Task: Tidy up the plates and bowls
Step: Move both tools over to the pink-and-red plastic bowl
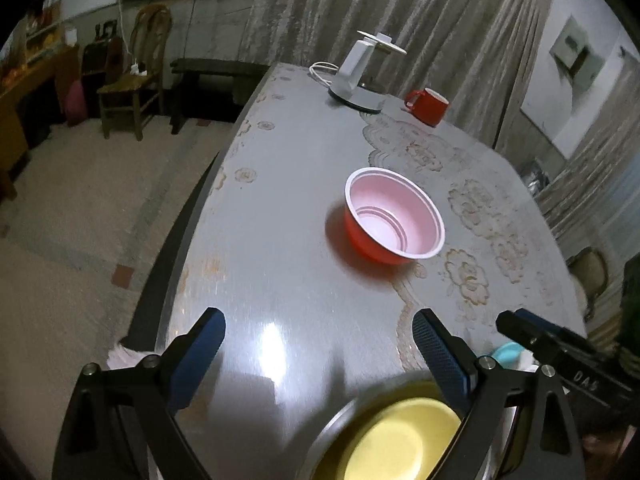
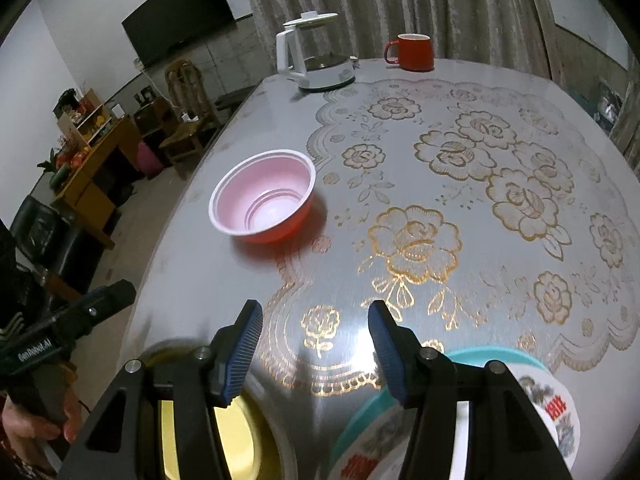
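A red bowl (image 1: 394, 216) (image 2: 264, 200) with a pale pink inside stands upright on the grey floral table (image 1: 280, 200) (image 2: 440, 280), ahead of both grippers. My left gripper (image 1: 320, 340) is open wide over bare tabletop, nothing between its fingers. Just below it a yellow plate (image 1: 400, 440) (image 2: 236, 432) rests in a metal dish. My right gripper (image 2: 316, 320) stands partly open and holds nothing. Under its right finger a white patterned dish (image 2: 552, 400) lies on a teal plate (image 2: 480, 354). Each gripper shows at the edge of the other's view.
A white electric kettle (image 1: 356, 76) (image 2: 316, 60) and a red mug (image 1: 428, 106) (image 2: 412, 52) stand at the table's far end. The table's edge (image 1: 192, 240) curves along the left, with floor and a wooden chair (image 1: 136, 80) beyond. Curtains hang behind.
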The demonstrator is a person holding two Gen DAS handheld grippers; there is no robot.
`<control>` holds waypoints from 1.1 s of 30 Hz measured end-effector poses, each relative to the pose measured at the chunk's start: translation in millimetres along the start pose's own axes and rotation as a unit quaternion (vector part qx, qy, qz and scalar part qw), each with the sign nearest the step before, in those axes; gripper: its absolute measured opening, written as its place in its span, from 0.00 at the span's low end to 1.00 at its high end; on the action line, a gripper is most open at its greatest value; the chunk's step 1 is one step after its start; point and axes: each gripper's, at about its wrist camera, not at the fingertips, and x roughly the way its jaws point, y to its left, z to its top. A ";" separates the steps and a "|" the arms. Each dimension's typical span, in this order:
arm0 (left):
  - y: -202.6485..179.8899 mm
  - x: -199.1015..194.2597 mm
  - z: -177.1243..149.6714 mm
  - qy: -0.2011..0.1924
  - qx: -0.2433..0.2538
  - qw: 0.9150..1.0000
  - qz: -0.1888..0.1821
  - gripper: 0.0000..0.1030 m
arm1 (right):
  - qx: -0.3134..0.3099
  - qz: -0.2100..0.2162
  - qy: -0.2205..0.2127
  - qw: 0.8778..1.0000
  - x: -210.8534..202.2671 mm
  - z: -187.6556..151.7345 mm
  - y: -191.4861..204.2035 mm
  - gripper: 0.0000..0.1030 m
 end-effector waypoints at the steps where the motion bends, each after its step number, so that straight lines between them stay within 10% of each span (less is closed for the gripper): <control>1: -2.6 3.3 2.9 0.002 0.006 1.000 0.004 0.93 | 0.002 0.000 0.000 1.000 2.7 3.2 -1.3 0.54; 33: -19.2 71.9 56.9 0.029 -0.005 1.000 -0.003 0.93 | 0.051 0.049 0.031 0.997 76.2 68.4 -12.1 0.54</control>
